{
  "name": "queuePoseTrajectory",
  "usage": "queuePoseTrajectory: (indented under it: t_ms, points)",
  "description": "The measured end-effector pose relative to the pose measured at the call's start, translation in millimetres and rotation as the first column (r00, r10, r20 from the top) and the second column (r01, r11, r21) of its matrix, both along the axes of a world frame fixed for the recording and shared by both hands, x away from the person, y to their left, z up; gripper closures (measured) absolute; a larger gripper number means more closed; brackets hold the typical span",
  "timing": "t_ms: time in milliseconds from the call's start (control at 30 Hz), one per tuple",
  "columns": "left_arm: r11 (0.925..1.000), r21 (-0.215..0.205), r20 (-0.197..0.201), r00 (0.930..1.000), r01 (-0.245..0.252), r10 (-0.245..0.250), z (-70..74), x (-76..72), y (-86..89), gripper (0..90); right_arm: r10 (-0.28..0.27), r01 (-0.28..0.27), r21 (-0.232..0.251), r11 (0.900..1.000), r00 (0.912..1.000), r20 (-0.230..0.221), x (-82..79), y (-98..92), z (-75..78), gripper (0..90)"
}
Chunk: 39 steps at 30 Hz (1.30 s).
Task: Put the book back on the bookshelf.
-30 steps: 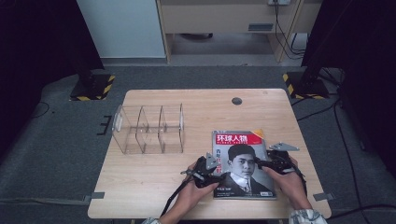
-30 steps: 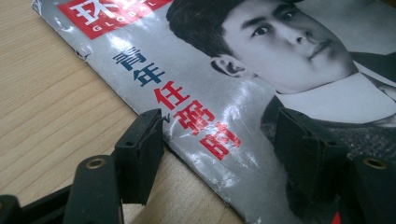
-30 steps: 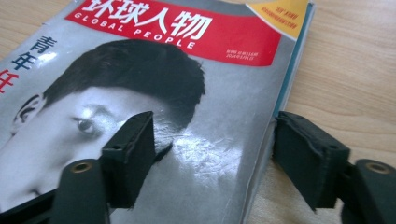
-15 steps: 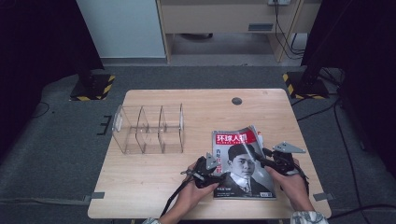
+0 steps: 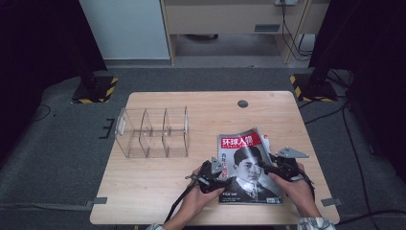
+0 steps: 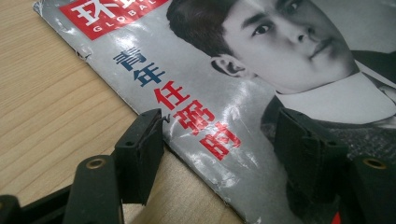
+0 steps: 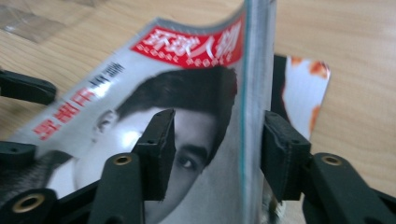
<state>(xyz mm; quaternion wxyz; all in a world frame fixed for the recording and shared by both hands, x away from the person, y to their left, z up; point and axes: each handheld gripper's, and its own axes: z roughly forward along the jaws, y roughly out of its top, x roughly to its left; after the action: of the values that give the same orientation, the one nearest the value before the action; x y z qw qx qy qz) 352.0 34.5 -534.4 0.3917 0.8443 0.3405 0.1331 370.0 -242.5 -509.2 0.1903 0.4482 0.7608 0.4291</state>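
A magazine (image 5: 246, 167) with a black-and-white portrait and a red title bar lies on the wooden table (image 5: 158, 201) at the front right. My left gripper (image 5: 216, 168) rests at its left edge with the jaws open. In the left gripper view (image 6: 219, 135) one jaw is over bare wood and the other over the cover (image 6: 243, 65). My right gripper (image 5: 266, 166) is at the right edge. Its jaws have just been closing, and the cover's edge (image 7: 254, 93) now stands bowed up between them (image 7: 215, 140), pinched by the pads.
A clear acrylic organiser (image 5: 152, 133) with three compartments stands left of the magazine. A small dark hole (image 5: 242, 103) sits near the table's far edge. An orange-and-white page (image 7: 303, 88) pokes out beneath the magazine. Cables trail off the front edge.
The right gripper's jaws have drawn together and the magazine's right edge has buckled upward between them. The left gripper and its hand have stayed put.
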Motion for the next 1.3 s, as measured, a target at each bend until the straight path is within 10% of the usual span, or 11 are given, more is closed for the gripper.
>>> queuePoseTrajectory:
  t_ms: [267,600,1300]
  points:
    - [1.0000,-0.001,-0.002,1.0000,-0.002,0.002,0.0,0.1,-0.1,32.6,0.029,-0.029,0.002,1.000,0.9996,0.002,-4.3,4.2,2.8,60.1]
    - [1.0000,-0.003,-0.005,1.0000,-0.001,0.001,0.0,0.5,0.2,32.7,0.031,-0.041,-0.076,0.996,0.9905,-0.134,12.3,10.7,-16.4,41.6]
    - [1.0000,0.000,0.003,1.0000,0.006,-0.006,0.0,-0.8,-4.7,32.7,0.043,-0.052,-0.065,0.997,0.9891,-0.141,13.9,5.5,-15.6,66.2]
